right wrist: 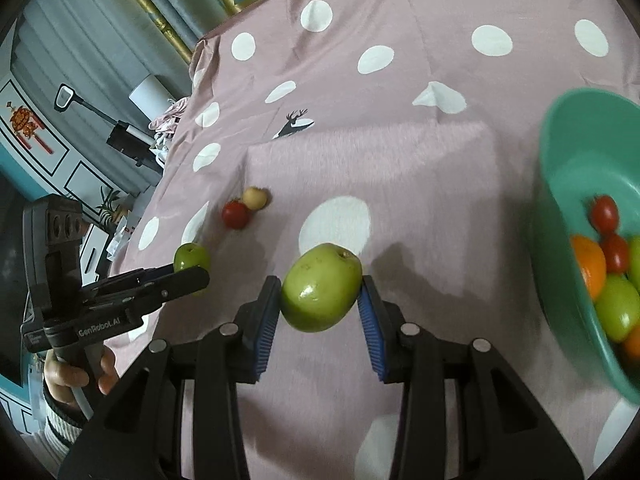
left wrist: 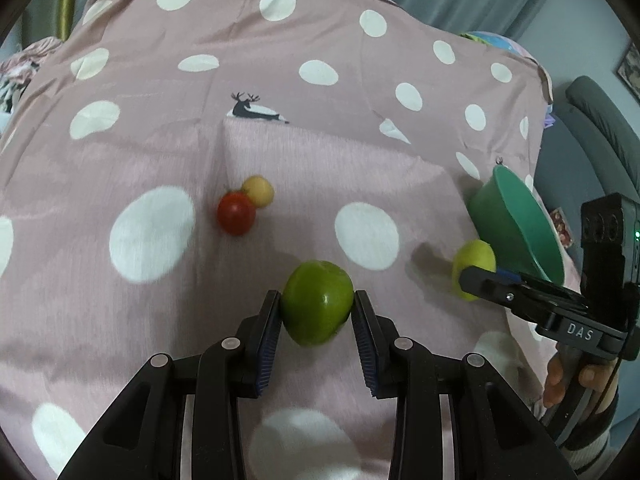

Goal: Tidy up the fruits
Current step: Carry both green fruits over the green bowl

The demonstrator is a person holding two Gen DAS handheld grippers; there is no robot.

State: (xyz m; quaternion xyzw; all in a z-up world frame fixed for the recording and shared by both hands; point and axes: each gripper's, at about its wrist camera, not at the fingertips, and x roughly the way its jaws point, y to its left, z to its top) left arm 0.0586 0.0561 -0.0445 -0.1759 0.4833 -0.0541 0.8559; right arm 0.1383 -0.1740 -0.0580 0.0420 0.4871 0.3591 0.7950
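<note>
My left gripper is shut on a green apple, held above the pink dotted cloth. My right gripper is shut on a second green fruit. In the left wrist view the right gripper holds that fruit beside the green bowl. In the right wrist view the left gripper holds its apple at the left. A red tomato and a small yellow fruit lie touching on the cloth.
The green bowl at the right holds several fruits: oranges, green fruits, red tomatoes. The cloth's edges drop off at the left and far side. A grey sofa stands past the right edge.
</note>
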